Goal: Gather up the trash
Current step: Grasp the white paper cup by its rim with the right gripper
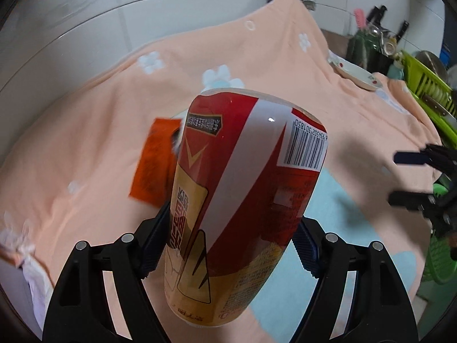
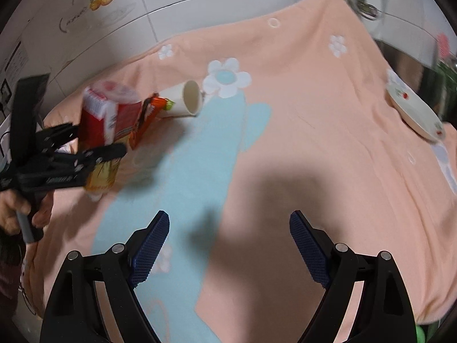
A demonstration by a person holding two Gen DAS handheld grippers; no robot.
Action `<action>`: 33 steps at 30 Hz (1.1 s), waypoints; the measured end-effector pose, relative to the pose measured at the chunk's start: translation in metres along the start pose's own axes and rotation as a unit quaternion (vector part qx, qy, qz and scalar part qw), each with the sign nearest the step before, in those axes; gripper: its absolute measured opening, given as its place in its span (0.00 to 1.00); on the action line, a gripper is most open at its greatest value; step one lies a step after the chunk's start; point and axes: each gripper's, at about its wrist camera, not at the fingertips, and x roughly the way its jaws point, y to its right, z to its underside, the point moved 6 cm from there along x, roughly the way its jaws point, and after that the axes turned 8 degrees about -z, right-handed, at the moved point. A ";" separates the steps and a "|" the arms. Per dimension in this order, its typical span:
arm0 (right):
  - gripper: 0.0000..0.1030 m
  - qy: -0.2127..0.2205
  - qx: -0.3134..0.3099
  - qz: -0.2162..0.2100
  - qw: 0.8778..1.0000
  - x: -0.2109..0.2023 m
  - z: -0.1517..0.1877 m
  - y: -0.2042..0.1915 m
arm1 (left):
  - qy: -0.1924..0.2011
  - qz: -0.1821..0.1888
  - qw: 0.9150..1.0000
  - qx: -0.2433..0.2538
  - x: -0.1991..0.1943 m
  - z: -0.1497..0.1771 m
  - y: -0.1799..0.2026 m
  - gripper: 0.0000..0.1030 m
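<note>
The left gripper is closed on a red, white and yellow snack carton. Both ribbed blue fingers press against the carton's lower sides. The carton is raised clear of the peach flowered cloth that covers the table.

In the right wrist view, the same carton hangs at the left side of the table, clamped in the left gripper. A hand grips the handle below it.

An orange wrapper lies on the cloth just beside the carton. A white paper cup lies on its side, touching the wrapper's far end, with its mouth turned toward the table centre.

The right gripper is spread wide and holds nothing. Its fingers hover above the near part of the cloth, over the pale blue patch.

The centre and the near right of the cloth offer open room. A white plate sits at the right edge of the cloth. A green dish rack stands beyond that edge. The white tiled wall bounds the far edge.
</note>
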 end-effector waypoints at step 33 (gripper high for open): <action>0.52 -0.013 -0.044 -0.073 0.996 0.153 -0.131 -0.031 | -0.032 -0.024 0.993 -0.110 -0.030 0.071 -0.090 0.73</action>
